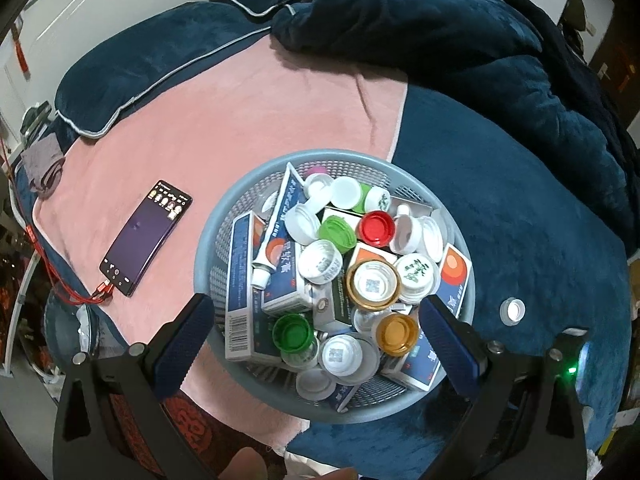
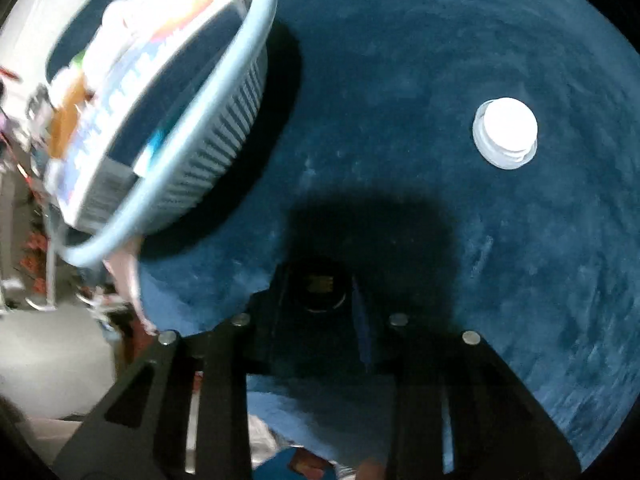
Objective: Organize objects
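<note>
A round grey-blue mesh basket sits on the bed, full of bottle caps and blue medicine boxes. My left gripper is open and empty, hovering over the basket's near side, one finger on each side of a green cap and a gold cap. One white cap lies alone on the blue blanket right of the basket. In the right wrist view that cap lies ahead to the right and the basket is at upper left. My right gripper is shut on a dark round cap-like object, dim in shadow.
A phone with a red cable lies on the pink towel left of the basket. A dark blue pillow and a bunched quilt lie at the far side. The bed's edge and floor show at the left of the right wrist view.
</note>
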Demonstrator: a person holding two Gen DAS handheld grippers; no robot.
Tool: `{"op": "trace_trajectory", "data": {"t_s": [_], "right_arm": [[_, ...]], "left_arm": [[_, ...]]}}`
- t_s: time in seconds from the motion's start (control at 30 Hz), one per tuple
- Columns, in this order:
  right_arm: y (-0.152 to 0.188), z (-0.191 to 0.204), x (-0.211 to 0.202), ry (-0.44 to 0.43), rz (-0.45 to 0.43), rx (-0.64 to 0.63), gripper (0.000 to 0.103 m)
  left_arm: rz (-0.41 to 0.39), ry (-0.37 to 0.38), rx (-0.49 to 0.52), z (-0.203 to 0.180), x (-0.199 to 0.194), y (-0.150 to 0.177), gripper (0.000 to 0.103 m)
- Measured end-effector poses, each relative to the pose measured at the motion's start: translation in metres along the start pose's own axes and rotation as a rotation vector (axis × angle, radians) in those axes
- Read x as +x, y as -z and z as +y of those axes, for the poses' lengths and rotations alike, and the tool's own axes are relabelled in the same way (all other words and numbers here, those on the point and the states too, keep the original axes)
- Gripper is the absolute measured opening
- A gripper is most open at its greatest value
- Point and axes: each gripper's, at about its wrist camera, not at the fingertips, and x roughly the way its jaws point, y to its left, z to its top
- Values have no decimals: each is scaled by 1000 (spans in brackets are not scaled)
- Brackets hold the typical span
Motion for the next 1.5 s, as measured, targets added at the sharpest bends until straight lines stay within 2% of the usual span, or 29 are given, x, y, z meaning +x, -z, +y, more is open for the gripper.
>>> {"op": "trace_trajectory", "data": {"t_s": [0.1,0.23,0.37,0.47,0.5,0.57,0.67,0.83,0.9,1.03,1.23,1.5], "right_arm": [[-4,-4,-28,-42,-68,32,30],[-18,-2,-70,-227,-177,79,30],[-37,5,-74,-419,-192,133,31],[-42,16,-60,-459,-171,171,33],[-41,17,-56,-453,-162,184,34],[-43,15,-51,-430,-152,207,54],[-49,16,-56,-409,-159,216,67],[-44,14,-63,-389,-191,209,70],[-47,17,-64,-369,-201,203,75],[-46,22,-71,-293,-222,167,103],[-45,21,-81,-222,-265,169,103],[-43,14,-86,-210,-279,192,103]], "left_arm": [[-1,9,-4,1,-1,-1,102],[-2,0,4,2,0,0,102],[8,-7,-8,7,3,0,102],[8,-4,-22,11,3,0,102],[7,-3,-21,11,2,0,102],[7,-3,-16,12,3,0,102],[10,-6,-15,12,4,0,102],[8,-6,-14,13,3,-1,102],[7,-8,-9,11,4,0,102],[10,-13,2,7,5,1,102],[12,-44,24,1,5,4,102],[15,-53,46,-11,5,5,102]]}}
